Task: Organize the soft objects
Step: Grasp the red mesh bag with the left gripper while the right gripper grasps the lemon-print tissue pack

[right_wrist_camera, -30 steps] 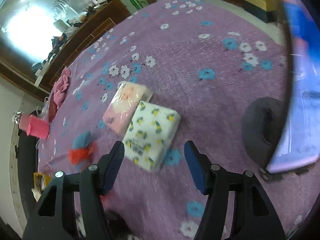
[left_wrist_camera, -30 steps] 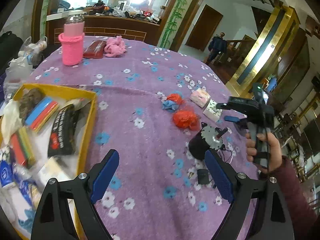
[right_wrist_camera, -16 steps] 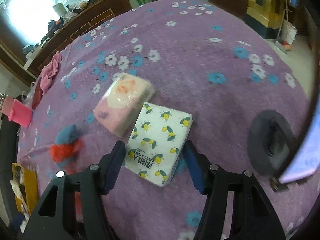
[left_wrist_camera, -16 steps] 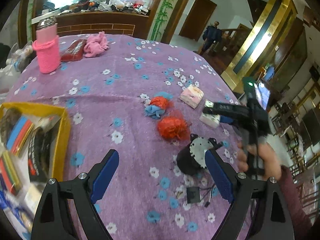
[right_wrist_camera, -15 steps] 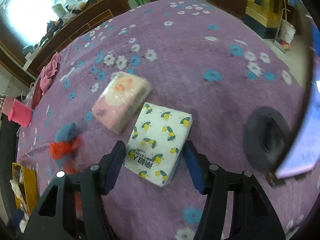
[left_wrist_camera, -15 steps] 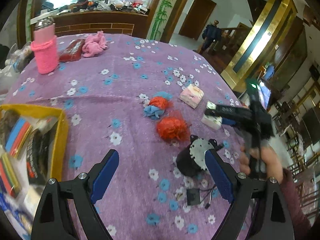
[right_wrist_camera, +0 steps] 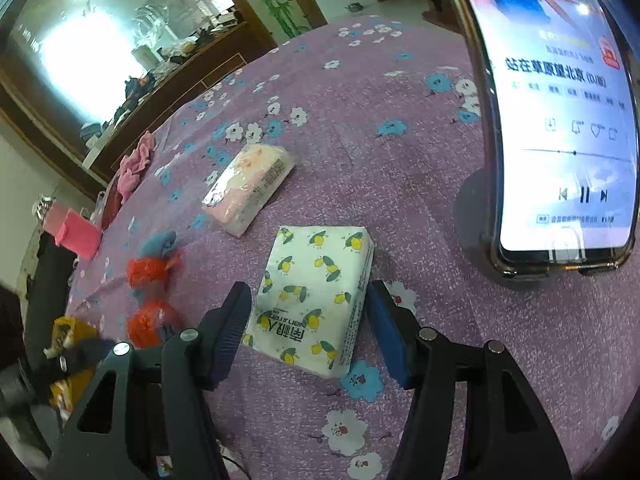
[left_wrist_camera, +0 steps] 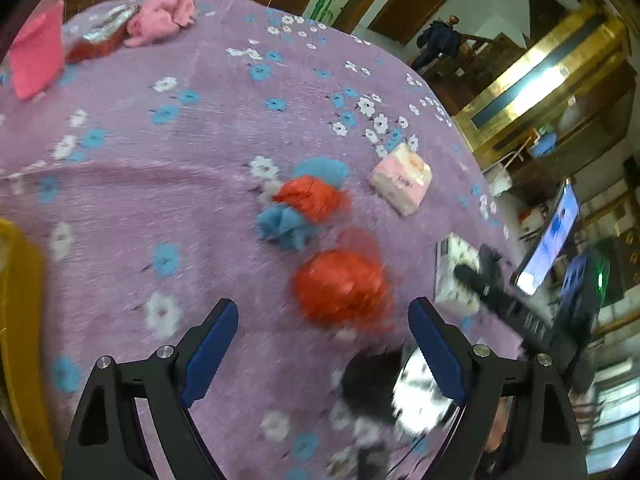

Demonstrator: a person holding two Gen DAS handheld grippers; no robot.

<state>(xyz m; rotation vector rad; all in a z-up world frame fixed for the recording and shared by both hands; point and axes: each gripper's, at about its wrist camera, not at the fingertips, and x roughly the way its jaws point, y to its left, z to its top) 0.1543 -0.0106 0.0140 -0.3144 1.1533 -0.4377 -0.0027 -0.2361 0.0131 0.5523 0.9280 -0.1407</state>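
A red mesh ball (left_wrist_camera: 340, 288) lies on the purple flowered tablecloth (left_wrist_camera: 160, 160), just ahead of my left gripper (left_wrist_camera: 324, 346). Its jaws are wide and closing, with nothing pressed between them. Beyond the ball sit a red-and-blue puff (left_wrist_camera: 304, 204) and a pink tissue pack (left_wrist_camera: 402, 180). In the right wrist view a white lemon-print tissue pack (right_wrist_camera: 316, 296) lies flat between the fingers of my right gripper (right_wrist_camera: 310, 312). That gripper is open, and its pads (right_wrist_camera: 236, 320) flank the pack without squeezing it. The pink tissue pack (right_wrist_camera: 248, 188) lies behind.
A lit phone (right_wrist_camera: 560, 140) on a dark round stand rises close at the right. A black round object (left_wrist_camera: 376, 384) sits under my left gripper. The yellow box (left_wrist_camera: 16, 320) is at the left edge. Far back are a pink cup (left_wrist_camera: 36, 52) and pink cloth (left_wrist_camera: 164, 12).
My left gripper has swung right and down toward the red mesh ball; the yellow box slid to the frame's edge. My right gripper moved forward around the lemon-print pack.
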